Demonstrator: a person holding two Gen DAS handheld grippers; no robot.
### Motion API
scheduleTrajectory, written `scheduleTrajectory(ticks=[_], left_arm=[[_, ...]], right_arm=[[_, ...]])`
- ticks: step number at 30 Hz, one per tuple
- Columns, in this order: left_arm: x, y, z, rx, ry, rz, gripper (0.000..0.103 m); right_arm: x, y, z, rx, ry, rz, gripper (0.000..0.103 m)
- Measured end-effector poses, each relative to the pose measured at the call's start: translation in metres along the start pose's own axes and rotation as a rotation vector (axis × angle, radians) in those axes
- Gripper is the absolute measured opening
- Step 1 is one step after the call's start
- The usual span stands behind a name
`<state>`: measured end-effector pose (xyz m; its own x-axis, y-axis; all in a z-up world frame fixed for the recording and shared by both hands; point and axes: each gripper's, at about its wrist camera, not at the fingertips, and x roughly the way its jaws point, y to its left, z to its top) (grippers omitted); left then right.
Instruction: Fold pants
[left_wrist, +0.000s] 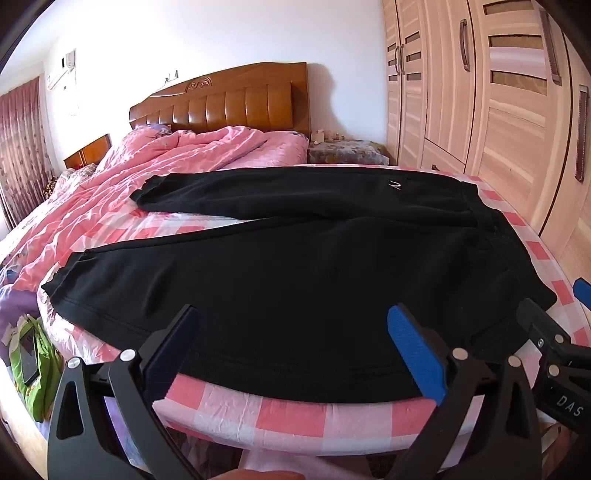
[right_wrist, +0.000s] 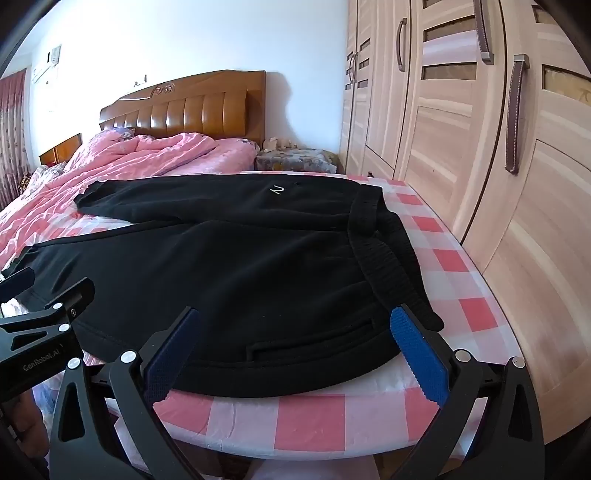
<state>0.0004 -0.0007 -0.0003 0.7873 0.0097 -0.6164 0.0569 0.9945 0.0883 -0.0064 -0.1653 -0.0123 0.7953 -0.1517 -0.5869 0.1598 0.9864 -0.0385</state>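
- A bedroom: a bed (left_wrist: 280, 410) with a pink-and-white checked sheet, a rumpled pink quilt (left_wrist: 155, 162) toward the wooden headboard (left_wrist: 236, 99), and a pale wooden wardrobe (left_wrist: 498, 110) close along the bed's right side.
- The left tongs (left_wrist: 291, 325) hover at the near edge of the bed, jaws spread wide and holding nothing; the blue pad sits over the near hem of the fabric, and whether it touches cannot be told.
- The right tongs (right_wrist: 295, 325) are likewise released and empty, poised over the near waist corner, with the left tool just beside them at the frame's left.
- Between and beyond both tongs lie the black sweatpants (right_wrist: 229, 266), spread flat on the checked sheet at the foot end of the bed.
- Their long axis runs across the bed, left to right: the elastic waistband (right_wrist: 384, 236) points right toward the wardrobe, the cuffs (left_wrist: 147, 192) point left toward the quilt.
- The two legs lie apart in a narrow V, the near leg along the bed edge, the far leg carrying a small white logo (right_wrist: 276, 190).
- Judged from this, the pants are laid out and smoothed, but no fold is made yet.
- Left to do: bring one leg over the other lengthwise, then fold cuffs toward waist.
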Motion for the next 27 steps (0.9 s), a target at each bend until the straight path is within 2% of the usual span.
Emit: scheduleTrajectory(ticks=[10,11,27], left_arm=[[-0.0003,0.0006,0.0000,-0.006,-0.003,-0.006,0.102],[-0.0004,0.0007,0.0000,-0.007,-0.003,-0.006,0.102],[0.0004,-0.0002,-0.0048,0.001,0.007,-0.012,0.102]], right_arm=[[-0.0021,0.0031,-0.0027,0.013,0.001,-0.016,0.099],[0.0006,0.0009,-0.0021,0.005,0.004,0.005,0.099],[-0.0016,0.0073,-0.0069,0.016,0.012,0.009,0.099]])
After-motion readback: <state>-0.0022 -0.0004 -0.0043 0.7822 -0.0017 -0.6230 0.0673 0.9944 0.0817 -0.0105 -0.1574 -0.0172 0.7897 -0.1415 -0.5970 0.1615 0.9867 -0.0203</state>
